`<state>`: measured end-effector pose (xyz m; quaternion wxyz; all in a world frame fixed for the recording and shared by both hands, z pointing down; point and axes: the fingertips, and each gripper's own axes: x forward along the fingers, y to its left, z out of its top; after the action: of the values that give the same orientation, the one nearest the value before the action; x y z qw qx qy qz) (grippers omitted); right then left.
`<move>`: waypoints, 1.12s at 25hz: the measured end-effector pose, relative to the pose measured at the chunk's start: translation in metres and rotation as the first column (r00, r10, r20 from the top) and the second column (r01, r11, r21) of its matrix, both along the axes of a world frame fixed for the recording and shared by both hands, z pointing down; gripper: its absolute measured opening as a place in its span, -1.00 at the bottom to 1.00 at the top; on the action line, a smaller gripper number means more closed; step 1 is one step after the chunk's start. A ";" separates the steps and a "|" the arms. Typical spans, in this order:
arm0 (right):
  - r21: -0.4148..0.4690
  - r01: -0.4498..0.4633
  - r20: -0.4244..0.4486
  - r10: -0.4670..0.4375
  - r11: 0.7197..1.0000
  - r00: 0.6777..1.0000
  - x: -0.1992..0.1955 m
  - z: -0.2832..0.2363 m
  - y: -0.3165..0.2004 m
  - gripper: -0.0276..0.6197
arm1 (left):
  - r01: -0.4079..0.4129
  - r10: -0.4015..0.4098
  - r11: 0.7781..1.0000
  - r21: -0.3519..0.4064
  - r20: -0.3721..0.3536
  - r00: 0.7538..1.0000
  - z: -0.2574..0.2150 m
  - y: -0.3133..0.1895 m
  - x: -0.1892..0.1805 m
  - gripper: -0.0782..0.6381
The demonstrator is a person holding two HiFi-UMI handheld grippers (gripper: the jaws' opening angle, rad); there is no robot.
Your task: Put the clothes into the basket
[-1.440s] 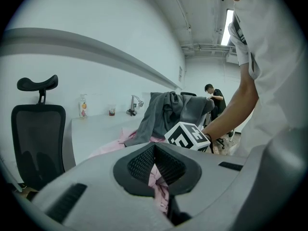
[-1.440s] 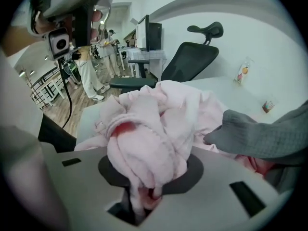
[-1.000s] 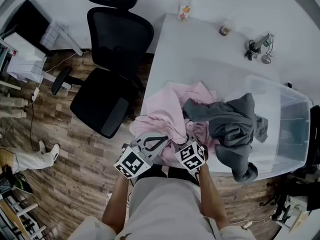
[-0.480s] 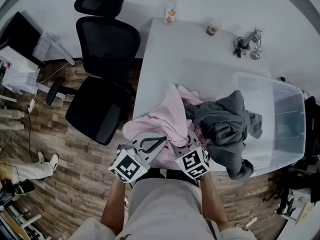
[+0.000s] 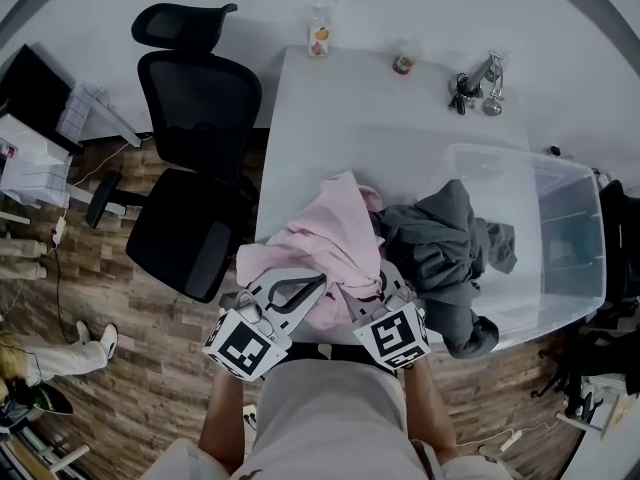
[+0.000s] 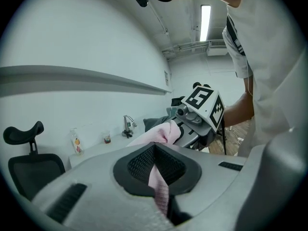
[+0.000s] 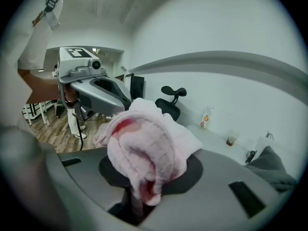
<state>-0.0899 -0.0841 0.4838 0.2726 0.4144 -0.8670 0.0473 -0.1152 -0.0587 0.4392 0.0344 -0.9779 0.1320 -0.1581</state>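
Pink fleece garment (image 5: pixel 330 243): clamped by left gripper (image 6: pixel 158 177) and right gripper (image 7: pixel 144 186), per gripper views; head view alone shows clear plastic basket (image 5: pixel 572 230).

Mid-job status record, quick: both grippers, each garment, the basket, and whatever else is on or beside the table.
left gripper: shut on the pink garment
right gripper: shut on a bunched fold of the same pink garment
pink garment: held at the near edge of the table, outside the basket
grey garment: draped over the basket's rim, gripped by neither
basket: clear bin at the table's right side
table's far edge: bottle, cup, keys
left of table: office chair
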 end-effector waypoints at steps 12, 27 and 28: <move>0.146 -0.086 0.042 0.081 0.986 0.996 0.039 -0.082 -0.006 -0.57 | -0.044 0.047 0.993 0.109 -0.026 0.999 -0.082 -0.002 0.030 -0.77; 0.240 -0.232 0.093 0.215 0.943 0.972 0.108 -0.151 0.000 -0.57 | -0.127 0.142 0.971 0.202 -0.060 0.988 -0.135 0.003 0.084 -0.77; 0.245 -0.244 0.097 0.227 0.938 0.969 0.114 -0.155 0.000 -0.57 | -0.134 0.149 0.969 0.209 -0.058 0.987 -0.139 0.004 0.088 -0.77</move>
<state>0.0244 -0.0837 0.3287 0.1800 0.5449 -0.8188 -0.0184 -0.0275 -0.0544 0.3003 0.1409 -0.9813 0.0788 -0.1049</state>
